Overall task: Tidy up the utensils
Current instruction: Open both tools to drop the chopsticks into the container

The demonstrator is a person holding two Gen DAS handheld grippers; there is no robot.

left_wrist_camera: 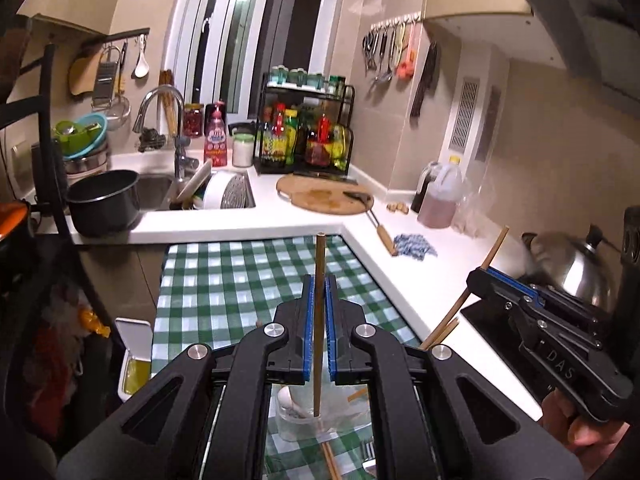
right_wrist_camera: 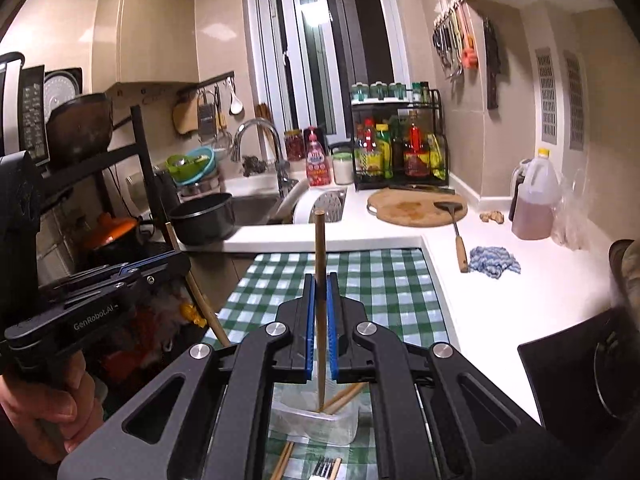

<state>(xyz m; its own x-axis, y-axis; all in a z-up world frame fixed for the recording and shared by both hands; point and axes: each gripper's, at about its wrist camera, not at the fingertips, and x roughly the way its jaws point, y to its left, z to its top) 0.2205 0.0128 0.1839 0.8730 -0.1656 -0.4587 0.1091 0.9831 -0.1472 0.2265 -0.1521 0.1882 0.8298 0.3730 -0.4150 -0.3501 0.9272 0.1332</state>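
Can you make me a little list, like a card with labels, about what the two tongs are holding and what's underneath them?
left tongs: shut on a wooden chopstick, upright
right tongs: shut on another chopstick, upright
underneath: clear plastic container with more chopsticks in it
container in the left view: a white spoon lies inside
surface: green checked tablecloth
loose on the cloth: chopsticks near the bottom edge

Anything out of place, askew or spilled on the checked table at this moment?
No spills. Loose chopsticks lie on the checked cloth beside the clear container; each gripper, left and right, clamps one upright chopstick.
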